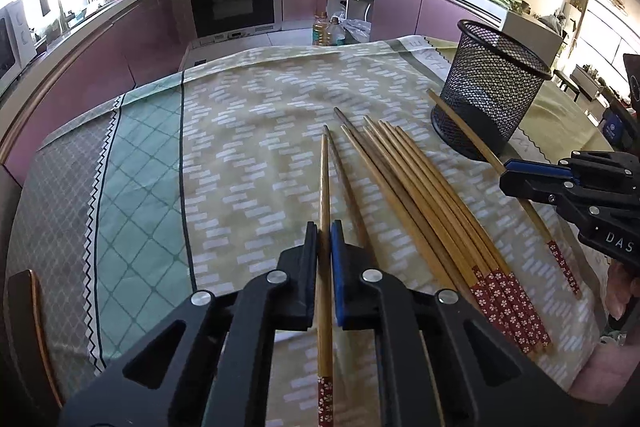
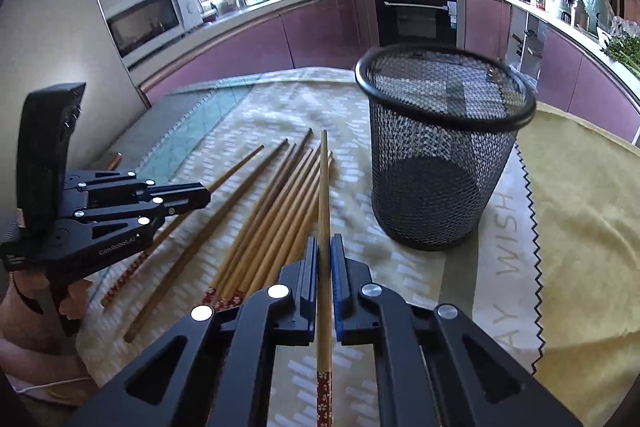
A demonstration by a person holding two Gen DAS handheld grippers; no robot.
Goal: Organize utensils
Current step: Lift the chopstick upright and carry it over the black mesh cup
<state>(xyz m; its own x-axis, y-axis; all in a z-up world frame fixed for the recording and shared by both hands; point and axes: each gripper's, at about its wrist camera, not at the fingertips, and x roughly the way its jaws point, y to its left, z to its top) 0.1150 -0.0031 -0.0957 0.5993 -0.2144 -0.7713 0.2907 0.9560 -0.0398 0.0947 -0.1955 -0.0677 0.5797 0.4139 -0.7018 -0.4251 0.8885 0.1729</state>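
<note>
Left gripper (image 1: 324,231): bottom centre of its own view, clenched on one chopstick (image 1: 325,227), tip pointing up-frame.
Right gripper (image 2: 325,247): bottom centre of its own view, clenched on a second chopstick (image 2: 324,211), its tip near the cup.
Loose chopsticks (image 1: 432,211): fanned on the tablecloth (image 1: 248,155), centre-right of left view, red flowered ends toward the camera.
Mesh cup (image 2: 436,163): upright, right of centre in right view, just beside the bundle.
Stray chopstick (image 1: 496,163): lay against the cup's base.

Mesh cup (image 2: 440,155) blocks the right; cloth (image 1: 248,131) ahead lies bare.
</note>
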